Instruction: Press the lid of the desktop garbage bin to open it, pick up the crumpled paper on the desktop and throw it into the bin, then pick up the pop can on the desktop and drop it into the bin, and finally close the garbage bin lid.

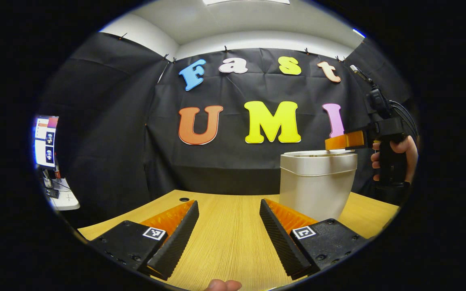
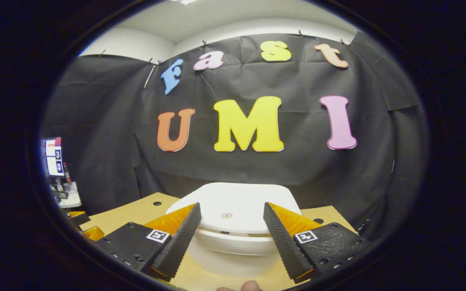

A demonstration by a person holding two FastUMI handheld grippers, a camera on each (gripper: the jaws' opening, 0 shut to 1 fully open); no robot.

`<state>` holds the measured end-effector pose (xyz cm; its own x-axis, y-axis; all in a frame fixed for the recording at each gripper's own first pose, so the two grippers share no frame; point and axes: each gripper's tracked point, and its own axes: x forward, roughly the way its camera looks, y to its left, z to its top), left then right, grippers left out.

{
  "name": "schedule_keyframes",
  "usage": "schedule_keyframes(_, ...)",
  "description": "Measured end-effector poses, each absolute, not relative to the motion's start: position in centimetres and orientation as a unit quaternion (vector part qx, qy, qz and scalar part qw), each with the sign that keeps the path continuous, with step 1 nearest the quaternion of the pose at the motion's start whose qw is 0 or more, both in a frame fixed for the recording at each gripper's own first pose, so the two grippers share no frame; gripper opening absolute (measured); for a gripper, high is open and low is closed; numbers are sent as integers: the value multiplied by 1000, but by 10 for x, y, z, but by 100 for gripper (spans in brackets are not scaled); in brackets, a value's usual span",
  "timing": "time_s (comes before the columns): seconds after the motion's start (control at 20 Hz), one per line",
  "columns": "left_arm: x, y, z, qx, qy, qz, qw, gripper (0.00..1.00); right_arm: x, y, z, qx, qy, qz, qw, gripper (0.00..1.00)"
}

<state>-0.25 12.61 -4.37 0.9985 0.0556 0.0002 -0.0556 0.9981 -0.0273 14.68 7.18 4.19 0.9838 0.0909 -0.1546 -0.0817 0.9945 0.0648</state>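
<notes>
Bin point(image 1: 318, 182) stands on wooden desk point(image 1: 233, 242), right of centre in left gripper view, white, lid point(image 2: 233, 202) down. In right gripper view lid lies just below and between spread fingers, small round mark at its middle. Right gripper point(image 2: 229, 232) hovers over lid, jaws wide apart, holding nothing; seen from left gripper view, its fingers sit at bin's top right edge, hand point(image 1: 395, 155) on its handle. Left gripper point(image 1: 229, 234) low over bare desk, left of bin, jaws wide, empty. Monitor point(image 1: 46, 141) far left.
</notes>
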Motion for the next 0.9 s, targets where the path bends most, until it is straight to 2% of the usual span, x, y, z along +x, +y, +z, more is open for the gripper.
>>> schedule_keyframes(0.35, 1, 116, -52, -22, 2, 11, 1000, 98, 152, 46, 38, 38, 117, 23, 992, 96)
schedule_keyframes(0.5, 3, 113, -53, -20, 2, 9, 1000, 98, 152, 46, 33, 33, 142, 26, 989, 96)
schedule_keyframes(0.55, 3, 112, -53, -21, 3, 9, 1000, 98, 152, 46, 34, 30, 147, 28, 988, 99)
schedule_keyframes(0.65, 4, 109, -55, -22, 4, 8, 1000, 98, 153, 46, 33, 28, 159, 33, 986, 95)
schedule_keyframes(0.7, 6, 109, -57, -23, 6, 7, 1000, 98, 153, 46, 34, 26, 164, 34, 986, 99)
schedule_keyframes(0.8, 8, 107, -59, -26, 10, 4, 1000, 98, 152, 46, 31, 24, 176, 38, 983, 97)
schedule_keyframes(0.9, 9, 105, -62, -28, 11, 1, 1000, 98, 151, 47, 28, 17, 189, 50, 981, 100)
